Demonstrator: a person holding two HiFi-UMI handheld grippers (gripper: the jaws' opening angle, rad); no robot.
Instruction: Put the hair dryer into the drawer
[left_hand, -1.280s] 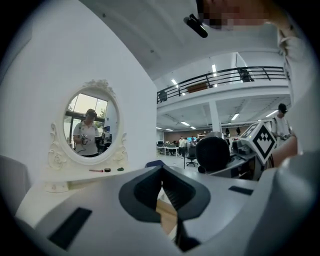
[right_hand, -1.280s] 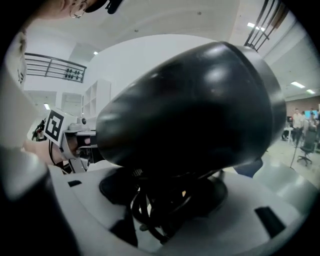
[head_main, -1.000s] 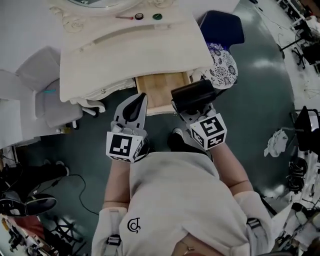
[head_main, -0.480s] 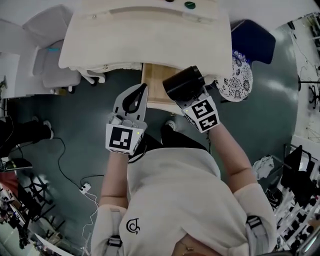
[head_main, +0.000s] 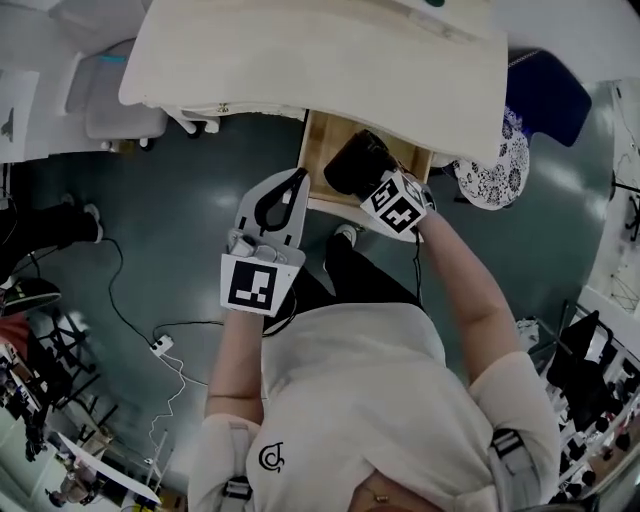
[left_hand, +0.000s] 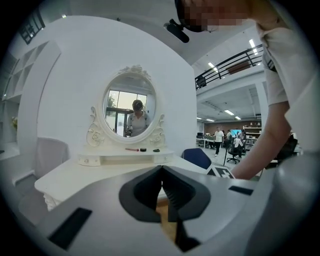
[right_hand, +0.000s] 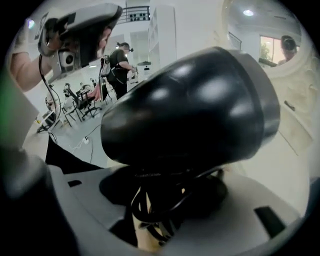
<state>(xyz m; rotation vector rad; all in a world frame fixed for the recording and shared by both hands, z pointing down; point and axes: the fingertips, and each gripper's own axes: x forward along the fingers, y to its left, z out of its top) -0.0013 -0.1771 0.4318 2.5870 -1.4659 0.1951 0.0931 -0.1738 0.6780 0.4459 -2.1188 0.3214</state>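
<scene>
The black hair dryer (head_main: 353, 165) hangs over the open wooden drawer (head_main: 318, 140) beneath the white dressing table's (head_main: 300, 60) front edge. My right gripper (head_main: 375, 185) is shut on it and tilts steeply down. In the right gripper view the dryer's barrel (right_hand: 190, 105) fills the frame, and its coiled black cord (right_hand: 157, 202) is bunched between the jaws. My left gripper (head_main: 299, 178) hovers just left of the drawer's front corner, shut and empty. In the left gripper view its jaws meet at the tip (left_hand: 161, 171), and a sliver of drawer wood (left_hand: 162, 212) shows behind them.
A white chair (head_main: 110, 100) stands left of the table. A blue chair (head_main: 545, 95) and a patterned stool (head_main: 495, 165) are on the right. A cable and power strip (head_main: 160, 347) lie on the green floor. An oval mirror (left_hand: 129, 106) rises behind the tabletop.
My right gripper has dropped and tipped downward, carrying the hair dryer from in front of the drawer to over its opening. The left gripper has sunk a little beside it.
</scene>
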